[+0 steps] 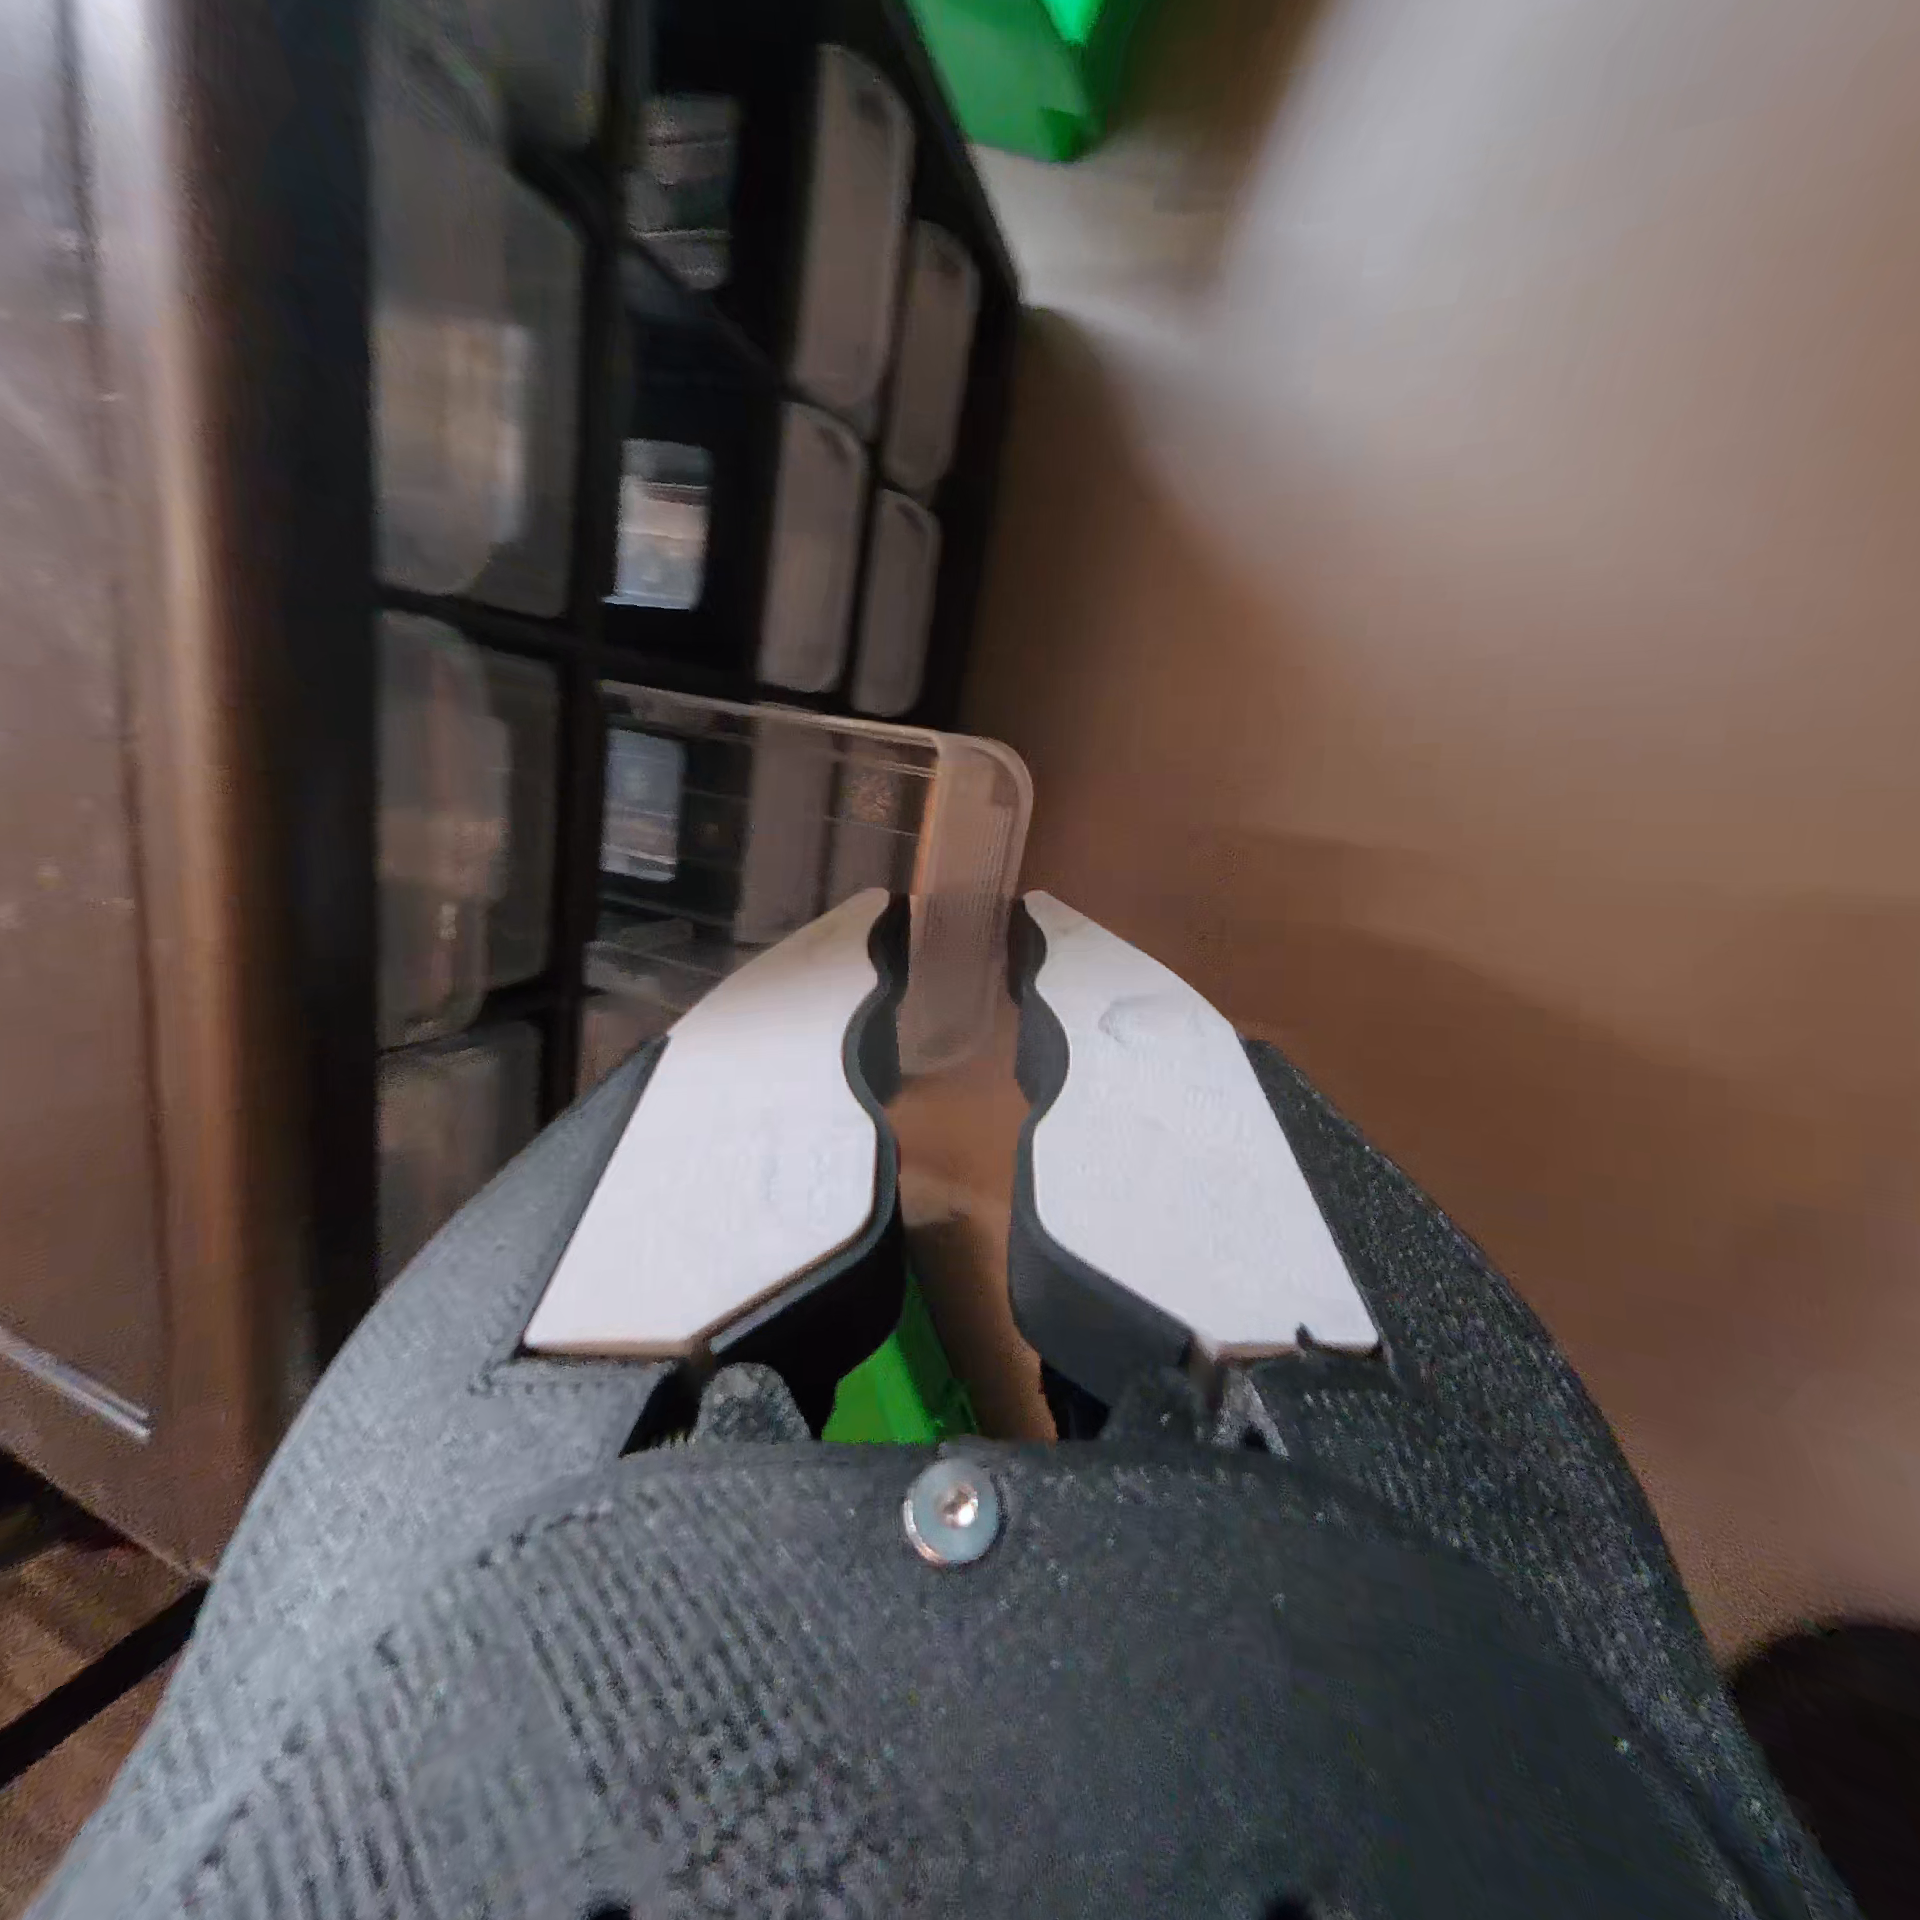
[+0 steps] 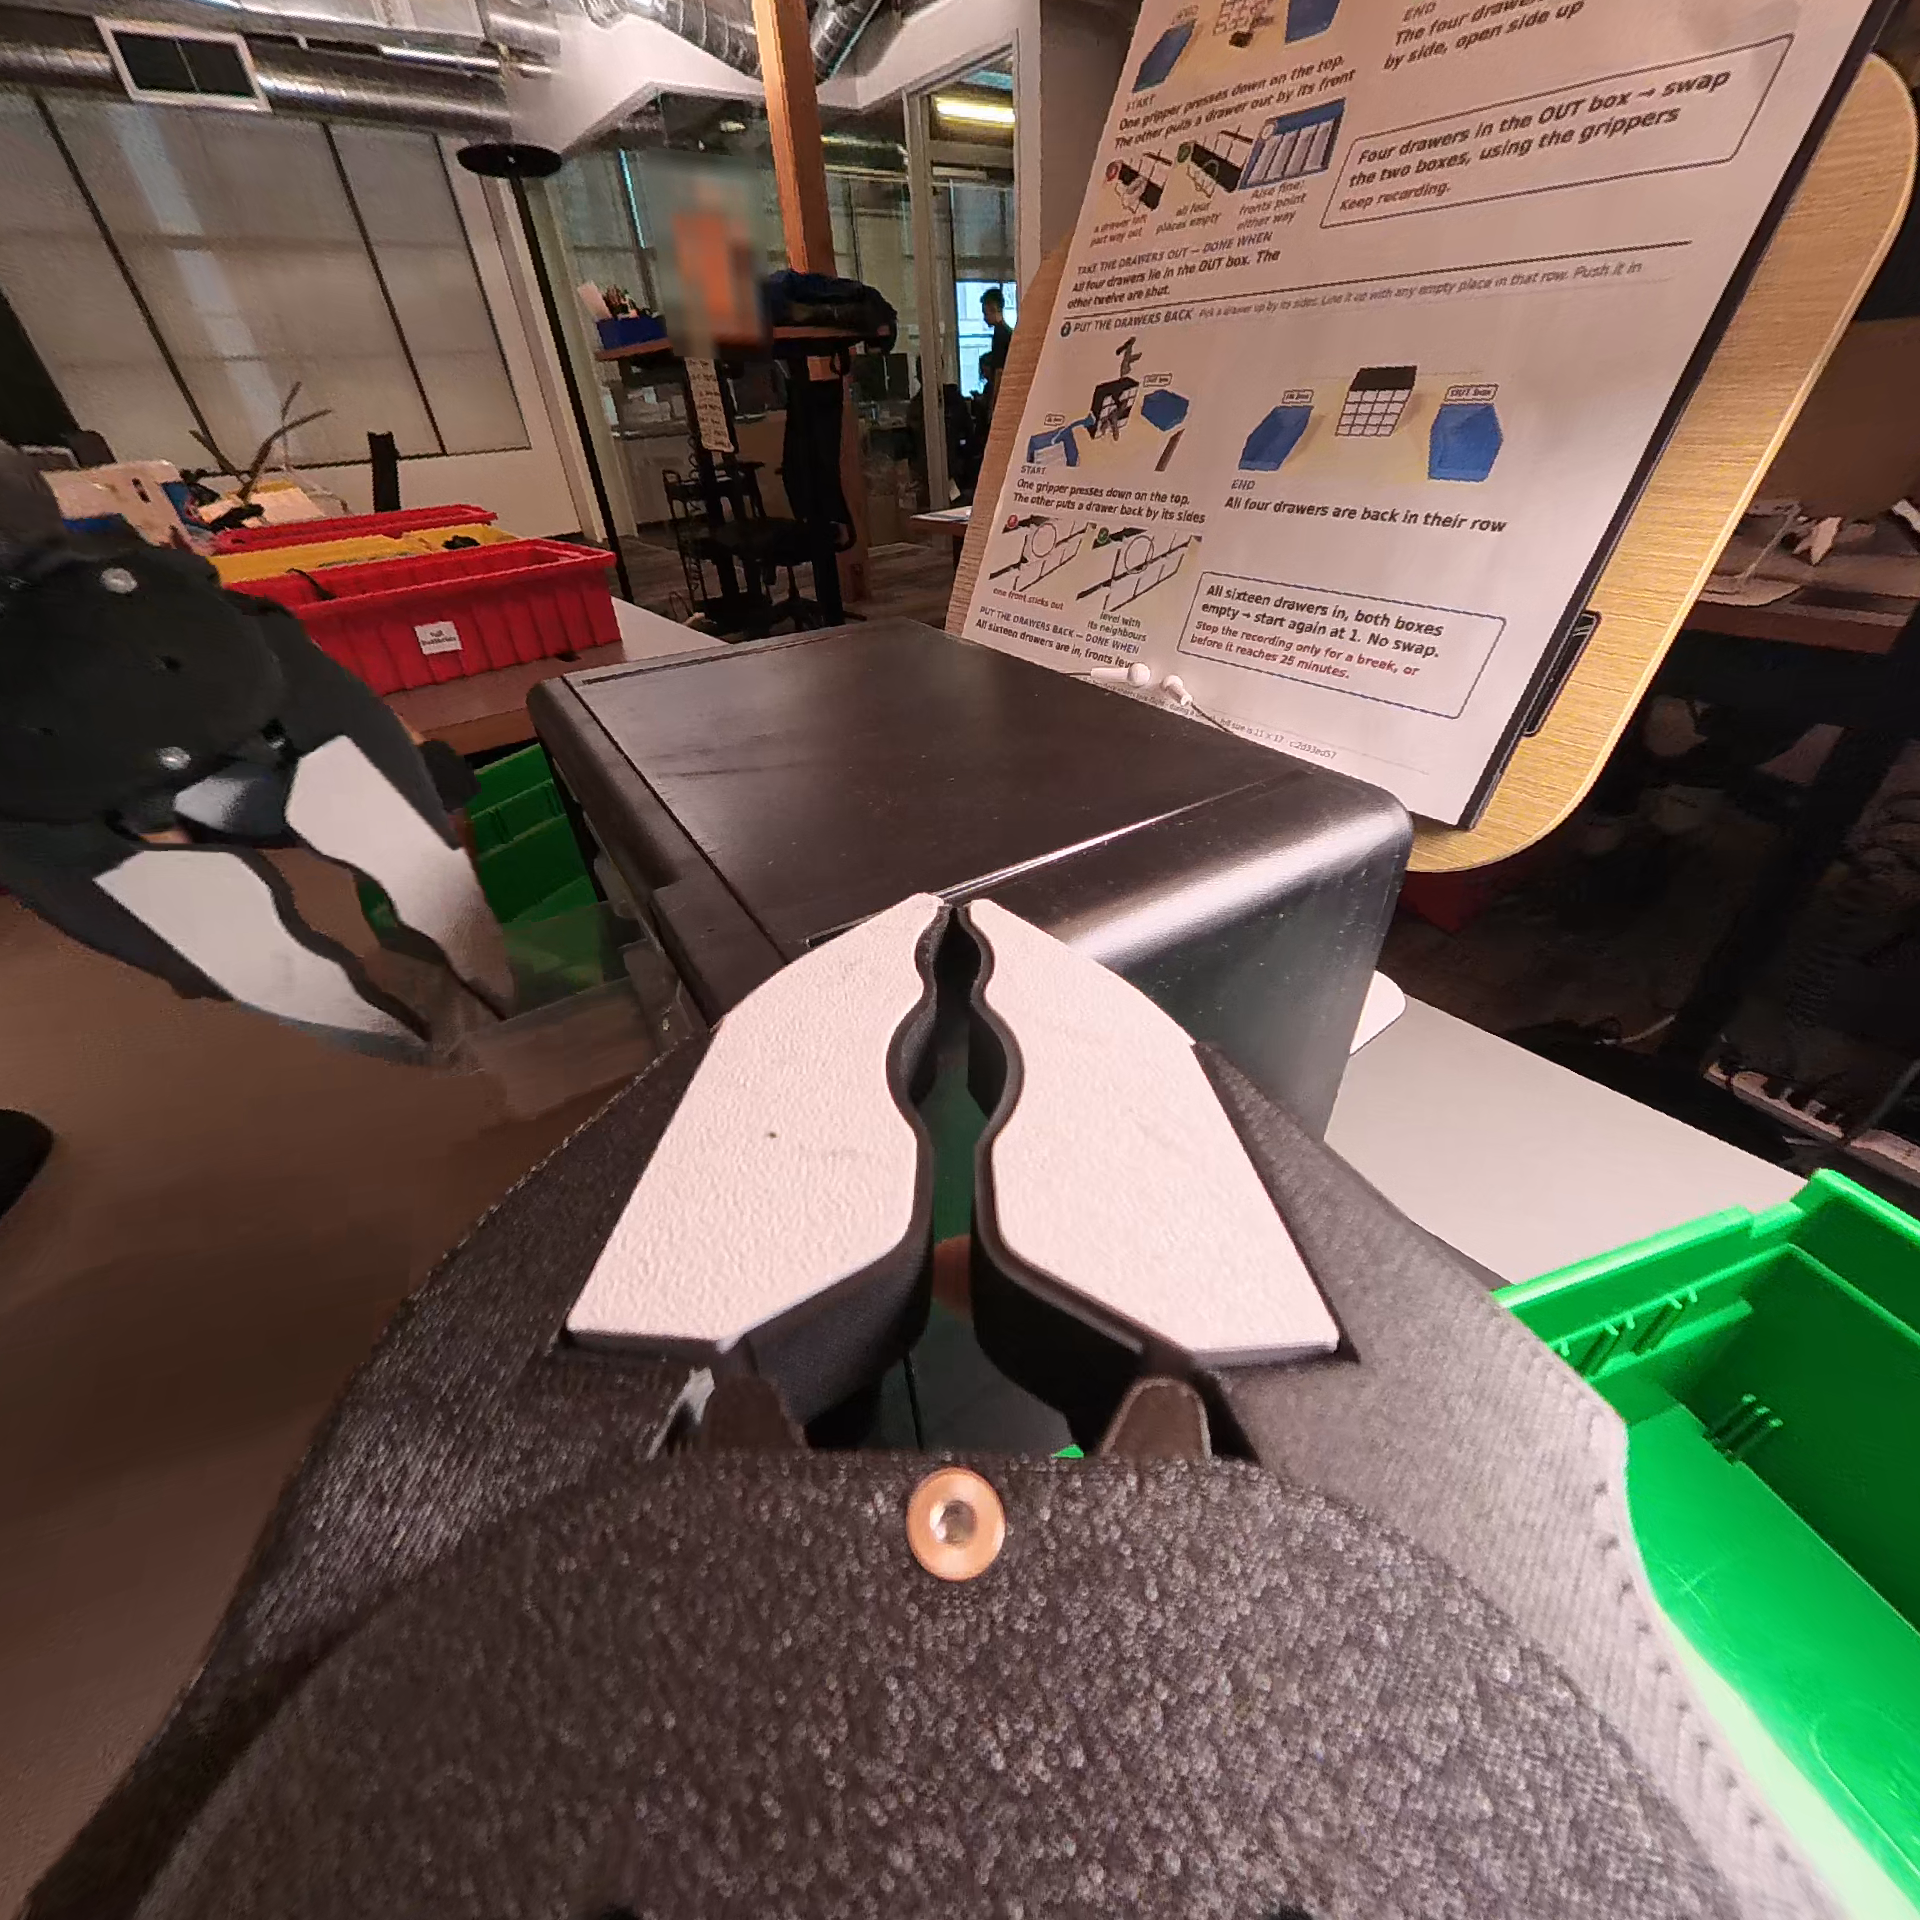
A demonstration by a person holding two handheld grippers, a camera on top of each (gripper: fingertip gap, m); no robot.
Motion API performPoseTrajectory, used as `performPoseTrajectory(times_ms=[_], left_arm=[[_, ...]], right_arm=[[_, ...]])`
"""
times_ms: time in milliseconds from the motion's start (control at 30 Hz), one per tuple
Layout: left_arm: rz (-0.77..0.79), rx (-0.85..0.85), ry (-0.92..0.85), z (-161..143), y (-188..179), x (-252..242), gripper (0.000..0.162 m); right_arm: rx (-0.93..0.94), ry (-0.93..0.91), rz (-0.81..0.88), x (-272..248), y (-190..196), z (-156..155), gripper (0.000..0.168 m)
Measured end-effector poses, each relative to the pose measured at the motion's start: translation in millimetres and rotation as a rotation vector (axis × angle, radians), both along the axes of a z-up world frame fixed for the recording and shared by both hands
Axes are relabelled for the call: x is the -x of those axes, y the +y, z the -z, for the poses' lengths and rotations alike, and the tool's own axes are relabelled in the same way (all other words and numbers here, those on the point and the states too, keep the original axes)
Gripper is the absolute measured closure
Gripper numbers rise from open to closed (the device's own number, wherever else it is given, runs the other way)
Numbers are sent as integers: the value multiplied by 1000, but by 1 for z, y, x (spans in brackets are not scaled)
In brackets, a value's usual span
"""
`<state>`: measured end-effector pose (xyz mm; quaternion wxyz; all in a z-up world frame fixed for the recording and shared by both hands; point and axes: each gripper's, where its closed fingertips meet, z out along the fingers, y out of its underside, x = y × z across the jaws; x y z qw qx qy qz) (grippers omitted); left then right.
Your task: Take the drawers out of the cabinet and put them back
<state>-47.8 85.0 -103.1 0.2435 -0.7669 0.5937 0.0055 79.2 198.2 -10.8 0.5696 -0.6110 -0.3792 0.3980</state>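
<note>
Between the left gripper's (image 1: 956, 935) jaws sits the front tab of a clear drawer (image 1: 821, 800); both pads press its flat plastic face, so the jaws are clamped on it. Behind the tab the drawer's clear body runs back and to the left into the cabinet (image 1: 592, 582), still partly inside its slot. Left of and beyond the jaws, the black cabinet frame shows a grid of slots with other clear drawers seated in them, blurred. A brown bench (image 1: 1403, 831) fills the space to the right of the jaws. A green bin (image 1: 997, 73) shows at the far top, past the cabinet.

Right gripper (image 2: 956, 914): jaws closed almost tip to tip, nothing between them, tips at the near top edge of the cabinet (image 2: 935, 748); contact with the lid cannot be confirmed. The cabinet's flat black top stretches away ahead of the jaws. An instruction board (image 2: 1403, 416) leans upright just past the cabinet, ahead and to the right. Another green bin (image 2: 1714, 1403) lies close on the right, open side up. Left of the jaws, the left gripper (image 2: 343, 935) appears low beside the cabinet front, with more green plastic behind it. Red bins (image 2: 447, 603) stand farther off, ahead and left.
</note>
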Motion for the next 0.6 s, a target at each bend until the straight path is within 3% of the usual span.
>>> performPoseTrajectory(times_ms=[33, 267, 433, 600], left_arm=[[-21, -42, -14, 1, 9, 1, 143], [-131, -457, -47, -6, 56, 8, 139], [-156, -820, -45, -12, 57, 10, 139], [-123, -1065, -78, -16, 49, 10, 141]], right_arm=[[0, 1, -1, 0, 0, 0, 168], [-1, 4, 0, 0, 0, 0, 168], [0, 8, -3, 0, 0, 0, 168], [3, 14, -4, 0, 0, 0, 168]])
